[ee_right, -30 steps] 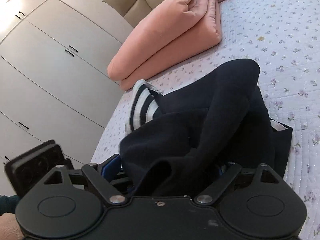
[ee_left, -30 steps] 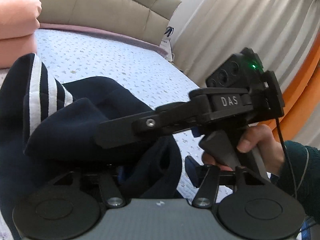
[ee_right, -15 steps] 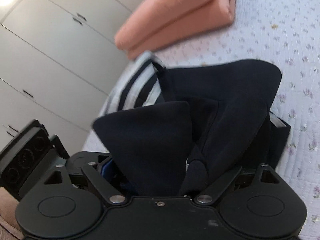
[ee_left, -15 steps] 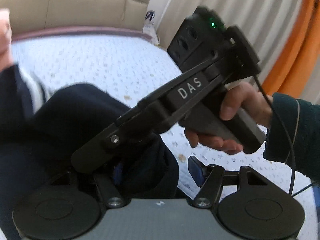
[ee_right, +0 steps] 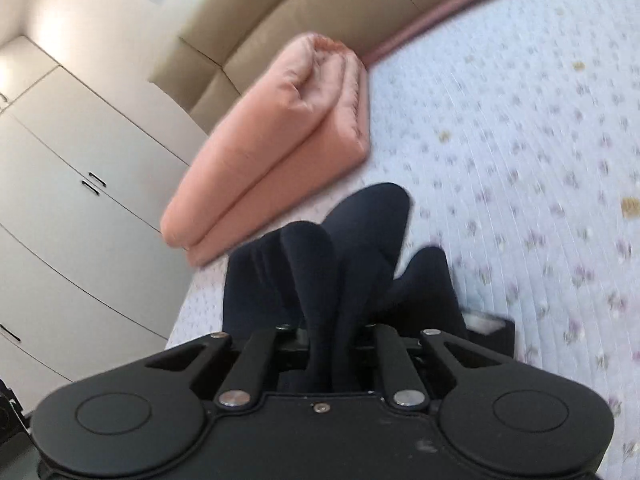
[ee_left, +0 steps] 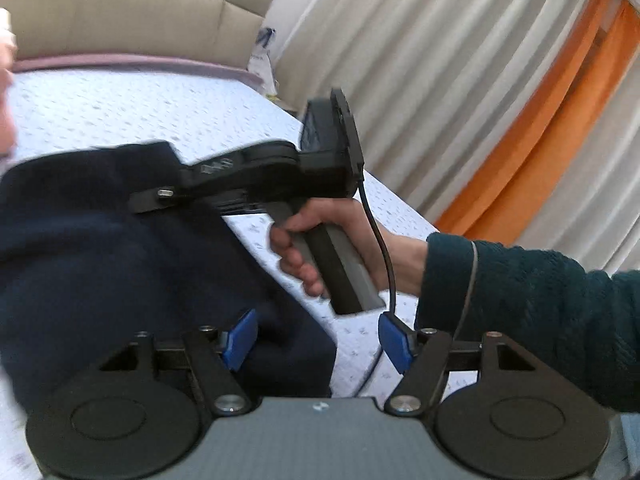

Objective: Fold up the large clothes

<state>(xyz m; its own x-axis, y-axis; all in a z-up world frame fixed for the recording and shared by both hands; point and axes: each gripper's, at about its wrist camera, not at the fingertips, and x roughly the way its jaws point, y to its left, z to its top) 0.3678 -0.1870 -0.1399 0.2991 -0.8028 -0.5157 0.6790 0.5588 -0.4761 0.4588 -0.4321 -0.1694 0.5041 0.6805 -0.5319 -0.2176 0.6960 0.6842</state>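
Note:
A dark navy garment lies bunched on the bed. In the left wrist view my left gripper is open, its blue pads apart, with cloth lying against the left pad only. The right gripper's body shows there, held in a hand, reaching into the garment. In the right wrist view my right gripper is shut on a fold of the navy garment, which stands up between the closed fingers.
The bed has a pale floral quilt. A folded pink duvet lies near the beige headboard. White wardrobe doors stand beside the bed. Curtains, cream and orange, hang on the other side.
My left gripper has opened and let go of the navy cloth. My right gripper has closed on a fold and pulled away from the left one; the striped part is out of view.

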